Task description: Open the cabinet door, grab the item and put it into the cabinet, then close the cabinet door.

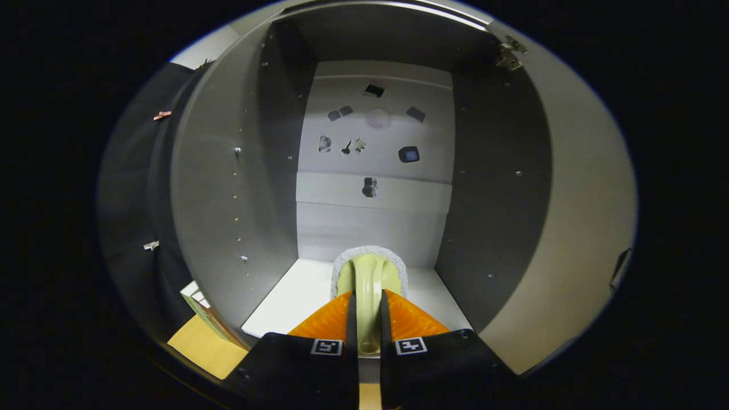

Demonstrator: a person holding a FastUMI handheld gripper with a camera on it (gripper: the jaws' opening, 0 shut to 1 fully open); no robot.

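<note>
Cabinet (239,188): we record it open, its pale interior lit, with grey side walls studded with rows of small shelf-pin holes. The open door (575,228) stands at the right, a hinge (511,54) at its upper inner edge. The white bottom shelf (296,296) lies just ahead of the jaws.

Contents: one item, a brush (370,273) with a pale green handle and a whitish fuzzy rim round its far end. We see its far end over the near middle part of the bottom shelf; whether it rests on the shelf we cannot tell.

Gripper (368,310): we note the jaws clamped on the brush handle, one finger on each side, the handle running between them and out beyond the tips into the cabinet.

Back panel (376,222): we count several small dark stickers (408,154) scattered on its upper part, plus one lower down at the middle. They are too small to read.

Writing: none legible. Each finger carries a square black-and-white marker (327,347).

Outside, near left: a tan counter (199,347) below the cabinet's near left corner, with a box (196,302) standing on it against the cabinet wall.
</note>
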